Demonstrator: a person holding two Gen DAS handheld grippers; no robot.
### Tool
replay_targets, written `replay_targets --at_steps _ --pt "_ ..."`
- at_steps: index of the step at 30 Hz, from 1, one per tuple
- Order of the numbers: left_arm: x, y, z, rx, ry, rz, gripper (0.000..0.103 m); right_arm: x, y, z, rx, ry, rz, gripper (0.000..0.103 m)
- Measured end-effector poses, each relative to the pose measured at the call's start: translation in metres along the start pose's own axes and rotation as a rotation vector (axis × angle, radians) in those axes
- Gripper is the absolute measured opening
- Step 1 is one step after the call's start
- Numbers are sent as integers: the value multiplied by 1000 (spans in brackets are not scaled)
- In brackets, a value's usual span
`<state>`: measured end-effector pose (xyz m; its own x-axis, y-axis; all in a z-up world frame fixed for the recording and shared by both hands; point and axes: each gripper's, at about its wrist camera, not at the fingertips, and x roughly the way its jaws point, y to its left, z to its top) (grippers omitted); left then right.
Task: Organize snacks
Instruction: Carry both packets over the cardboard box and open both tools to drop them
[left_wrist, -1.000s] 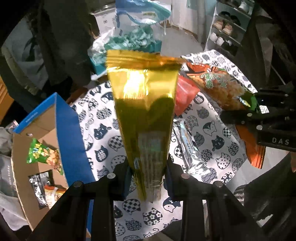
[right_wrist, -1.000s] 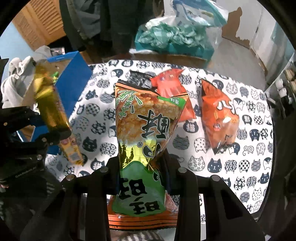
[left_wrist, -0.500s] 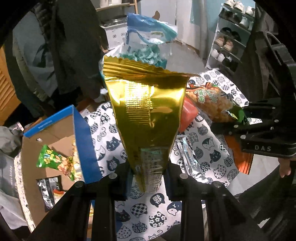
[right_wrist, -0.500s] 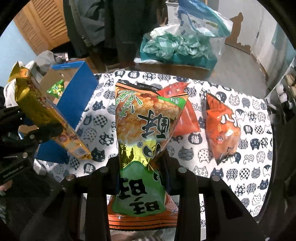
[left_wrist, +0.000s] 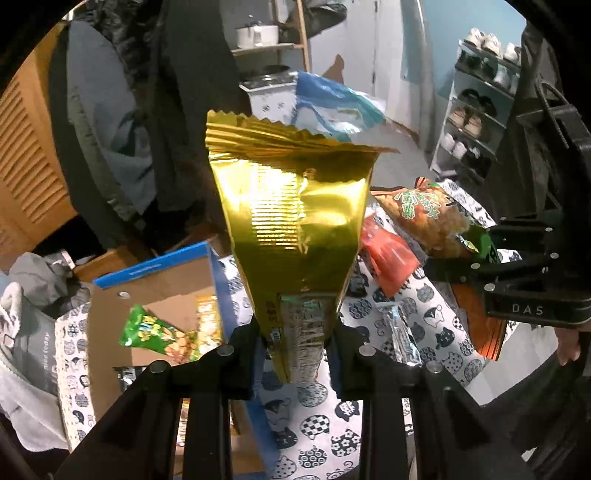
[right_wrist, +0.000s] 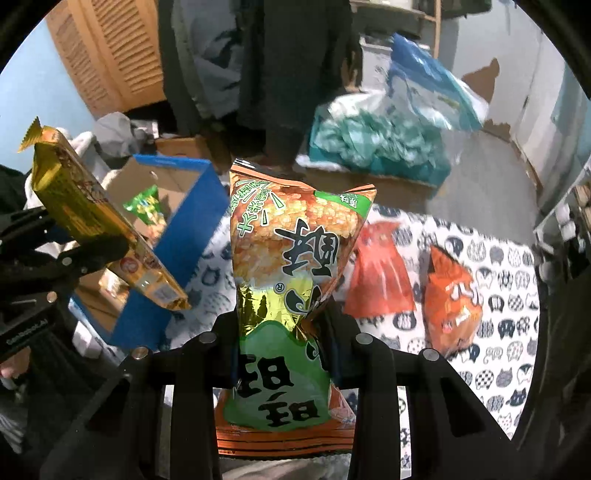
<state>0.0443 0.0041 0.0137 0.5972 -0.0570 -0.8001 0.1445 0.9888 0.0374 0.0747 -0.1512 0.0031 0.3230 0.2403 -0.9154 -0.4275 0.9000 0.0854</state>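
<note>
Snacks both aloft above bench (right_wrist: 491, 295): gold packet (left_wrist: 295, 229) pinched low in left fingers (left_wrist: 295, 347), green bag (right_wrist: 291, 266) clamped in right fingers (right_wrist: 284, 332). Risked slipping, perhaps colliding, nearing blue box (right_wrist: 192, 236).

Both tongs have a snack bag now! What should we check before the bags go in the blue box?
1. Left tongs pinching the gold bag: ok, clamped near its bottom end.
2. Right tongs pinching the green rice cracker bag: ok, squeezed at its middle.
3. Blue box open on top: ok.
4. Room left in the box: ok, a small green snack pack lies inside with bare cardboard around it.
5. The two held bags apart from each other: ok.
6. Snacks left on the cat-print tablecloth: not ok, the red bag and orange bag still wait.
</note>
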Motion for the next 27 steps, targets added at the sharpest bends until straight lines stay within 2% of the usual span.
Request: replay_targets --at_steps 14,27 --pt "-41 53 -11 -70 -82 52 29 1 68 40 -90 -48 52 33" --pt "-34 115 -45 -161 -32 105 29 39 129 60 -162 1 87 33"
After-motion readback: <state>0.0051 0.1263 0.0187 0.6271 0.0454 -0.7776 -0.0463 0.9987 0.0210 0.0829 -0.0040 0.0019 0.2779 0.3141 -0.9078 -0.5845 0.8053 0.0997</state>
